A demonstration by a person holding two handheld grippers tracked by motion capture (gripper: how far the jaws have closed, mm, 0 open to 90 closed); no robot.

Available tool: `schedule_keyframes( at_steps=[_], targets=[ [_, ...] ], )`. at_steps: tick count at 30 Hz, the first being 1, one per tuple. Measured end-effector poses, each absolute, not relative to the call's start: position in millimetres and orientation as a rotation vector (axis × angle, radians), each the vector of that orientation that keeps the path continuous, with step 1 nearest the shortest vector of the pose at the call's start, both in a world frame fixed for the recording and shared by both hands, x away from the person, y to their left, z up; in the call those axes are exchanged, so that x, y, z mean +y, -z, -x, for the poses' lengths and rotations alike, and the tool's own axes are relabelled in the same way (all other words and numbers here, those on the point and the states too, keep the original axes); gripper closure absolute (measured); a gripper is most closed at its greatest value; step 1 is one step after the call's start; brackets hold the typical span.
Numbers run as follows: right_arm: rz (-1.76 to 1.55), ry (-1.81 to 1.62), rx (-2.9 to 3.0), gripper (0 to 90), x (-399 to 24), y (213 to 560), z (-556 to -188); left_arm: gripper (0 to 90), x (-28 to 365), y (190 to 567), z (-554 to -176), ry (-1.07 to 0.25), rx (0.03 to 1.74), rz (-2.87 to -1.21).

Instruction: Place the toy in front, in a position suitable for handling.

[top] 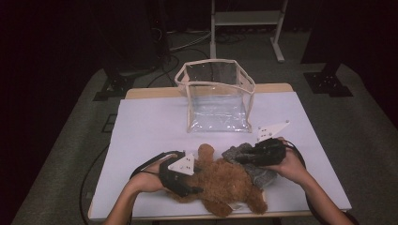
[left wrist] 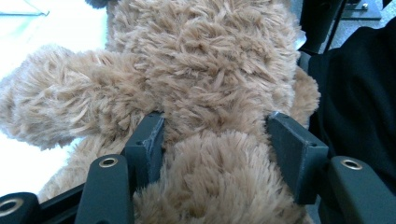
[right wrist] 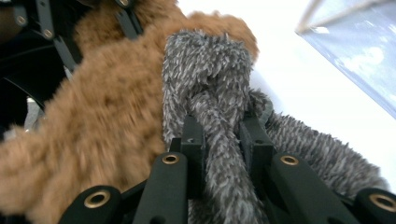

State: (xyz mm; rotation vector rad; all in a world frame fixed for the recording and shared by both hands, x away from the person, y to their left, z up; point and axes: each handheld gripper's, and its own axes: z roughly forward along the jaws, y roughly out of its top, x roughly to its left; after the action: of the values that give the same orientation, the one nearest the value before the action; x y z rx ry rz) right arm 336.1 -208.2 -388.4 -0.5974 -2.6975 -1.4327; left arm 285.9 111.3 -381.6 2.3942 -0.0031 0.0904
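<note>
Left tool [left wrist: 215,135] pinched fluffy brown plush bear [top: 225,180]; right tool [right wrist: 223,135] pinched grey knitted scarf [right wrist: 205,79]. Advisable: pull scarf gently, bear held steady.

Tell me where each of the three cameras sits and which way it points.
High view: above the near table edge, looking forward and down; both forearms enter from below, holding left gripper and right gripper.
Left gripper view: along its jaws, clamped on the brown teddy bear.
Right gripper view: along its jaws, clamped on the grey plush toy.
Shared: bear, grey toy, clear bag.
</note>
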Motion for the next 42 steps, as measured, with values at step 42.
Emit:
schedule_keyframes(
  at_steps=[42],
  targets=[
    [0.453, 1.389, -2.796, 73.6, -183.4, 345.0, -315.4, 34.7, 159.2, 380.7, -293.7, -0.157, 0.206, -2.321]
  ],
)
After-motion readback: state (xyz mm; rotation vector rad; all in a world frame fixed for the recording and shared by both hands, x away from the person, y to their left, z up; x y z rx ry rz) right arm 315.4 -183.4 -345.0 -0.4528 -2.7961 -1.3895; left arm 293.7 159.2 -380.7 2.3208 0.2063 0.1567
